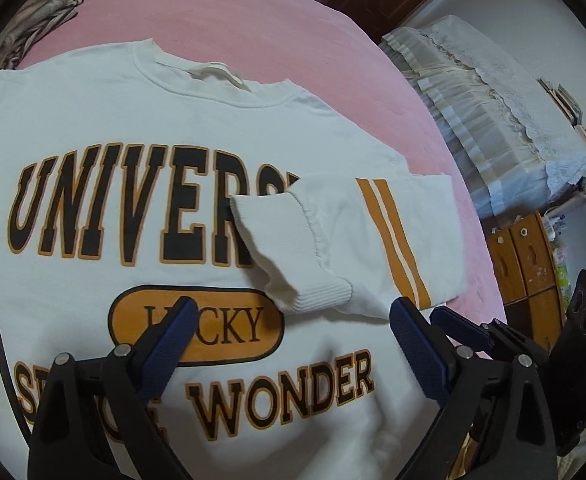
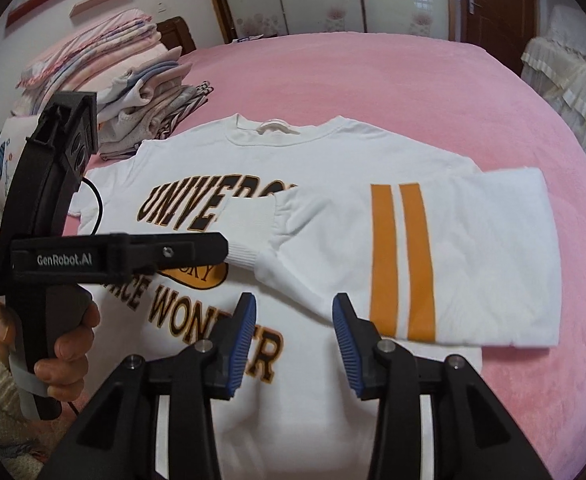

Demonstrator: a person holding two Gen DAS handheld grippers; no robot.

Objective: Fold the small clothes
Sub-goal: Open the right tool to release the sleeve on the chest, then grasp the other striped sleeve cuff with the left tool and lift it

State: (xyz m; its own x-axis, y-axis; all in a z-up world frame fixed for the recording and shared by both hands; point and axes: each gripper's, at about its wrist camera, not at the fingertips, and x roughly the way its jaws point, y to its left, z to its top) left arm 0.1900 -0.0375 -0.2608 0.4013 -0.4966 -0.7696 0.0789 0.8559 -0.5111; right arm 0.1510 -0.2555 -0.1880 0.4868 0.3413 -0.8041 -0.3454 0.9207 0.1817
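Sweatshirt [image 2: 333, 152] is spread front-up on the pink bed [image 2: 373, 72], filling the frame's centre; its striped sleeve [image 2: 433, 256] is folded across the chest. Both grippers, left [image 1: 289, 320] and right [image 2: 295, 312], are held apart above it at lower centre, gripping nothing.

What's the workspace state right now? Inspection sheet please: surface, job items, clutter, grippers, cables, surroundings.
Surface: pink bedspread, sweatshirt lying on it.
Job's things: white sweatshirt lies front up; one striped sleeve folded across the chest, cuff over the lettering.
Clutter: stack of folded laundry at the far left.
Grippers: left hand-held gripper open, empty, over the chest print; right hand-held gripper open, empty, near the sleeve's lower edge.
Cables: black cable from the left unit.
Surroundings: covered furniture, wooden door.
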